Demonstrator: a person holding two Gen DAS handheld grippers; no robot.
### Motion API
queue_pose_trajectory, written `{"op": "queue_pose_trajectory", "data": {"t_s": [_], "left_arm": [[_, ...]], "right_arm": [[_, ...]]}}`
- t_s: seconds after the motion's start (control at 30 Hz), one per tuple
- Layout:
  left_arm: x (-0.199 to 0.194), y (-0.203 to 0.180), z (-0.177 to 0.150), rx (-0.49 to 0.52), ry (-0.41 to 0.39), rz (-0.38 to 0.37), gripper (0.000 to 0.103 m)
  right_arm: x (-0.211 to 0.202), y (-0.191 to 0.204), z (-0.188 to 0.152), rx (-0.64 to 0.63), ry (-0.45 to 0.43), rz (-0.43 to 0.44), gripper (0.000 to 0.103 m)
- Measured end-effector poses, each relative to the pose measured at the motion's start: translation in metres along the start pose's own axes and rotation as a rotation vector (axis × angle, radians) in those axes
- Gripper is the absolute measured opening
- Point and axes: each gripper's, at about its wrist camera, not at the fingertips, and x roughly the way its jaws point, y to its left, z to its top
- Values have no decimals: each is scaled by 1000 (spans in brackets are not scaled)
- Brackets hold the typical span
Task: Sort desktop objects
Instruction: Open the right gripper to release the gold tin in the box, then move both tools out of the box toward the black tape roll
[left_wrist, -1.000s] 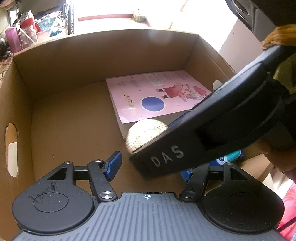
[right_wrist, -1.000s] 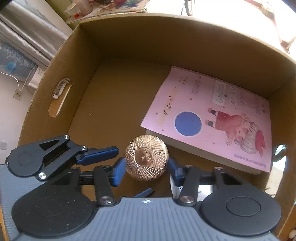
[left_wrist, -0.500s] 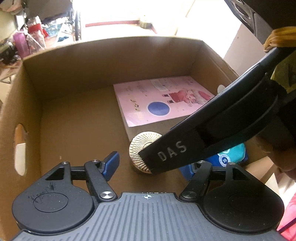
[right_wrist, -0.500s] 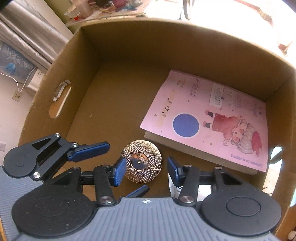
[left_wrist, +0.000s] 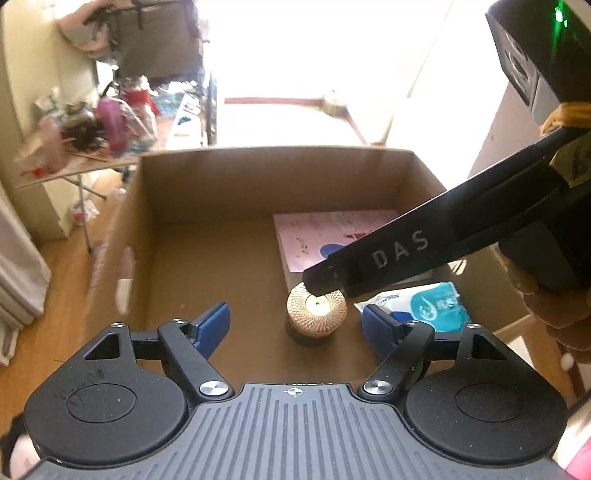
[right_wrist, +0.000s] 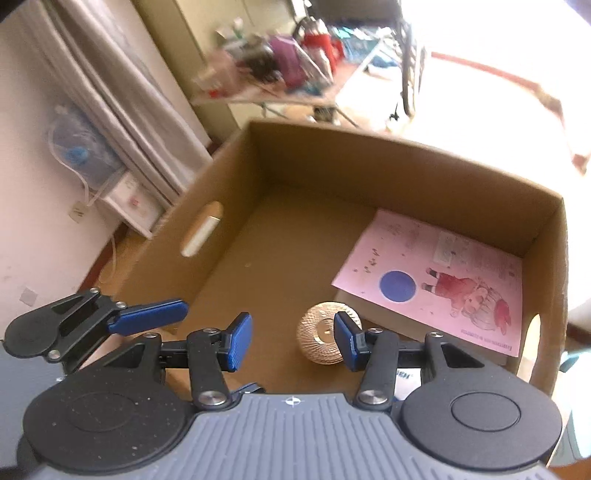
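gold jar (left_wrist: 317, 308) on box (left_wrist: 207, 258) floor | below both fingers' gaps | fingers open, empty

Cardboard box (right_wrist: 424, 177) floor: pink booklet (right_wrist: 443, 280) on the right, round gold jar (left_wrist: 317, 312) just beside it.

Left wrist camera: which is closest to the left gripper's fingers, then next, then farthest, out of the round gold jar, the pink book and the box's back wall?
From the left gripper:
1. Round gold jar, on the box floor between the open fingers.
2. Pink book, lying flat beyond it on the right.
3. Box's back wall, farthest.
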Motion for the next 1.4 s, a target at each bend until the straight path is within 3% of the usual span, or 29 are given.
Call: {"op": "queue_pose_trajectory", "data": {"t_s": [0.1, 0.23, 0.4, 0.53, 0.63, 0.8, 1.07, 1.4], "left_arm": [[15, 24, 14, -26, -31, 25, 80], [62, 85, 27, -59, -10, 61, 80], [55, 83, 14, -99, 22, 75, 80], [12, 39, -21, -120, 67, 81, 80], [8, 30, -37, -126, 108, 98, 79], [18, 22, -55, -137, 191, 123, 71], [54, 42, -57, -239, 260, 48, 60], [81, 65, -53, -306, 316, 7, 53]], "right_arm": [[-17, 12, -11, -21, -37, 19, 52], [-39, 24, -31, -30, -68, 52, 52], [-60, 38, -60, -58, -95, 81, 55], [-66, 51, -85, -88, -67, 86, 56], [-64, 55, -102, -67, -37, 96, 56], [-47, 49, -128, 12, 27, 66, 56], [-14, 39, -165, 81, 140, -9, 56], [10, 31, -173, 123, 224, -17, 49]]}}
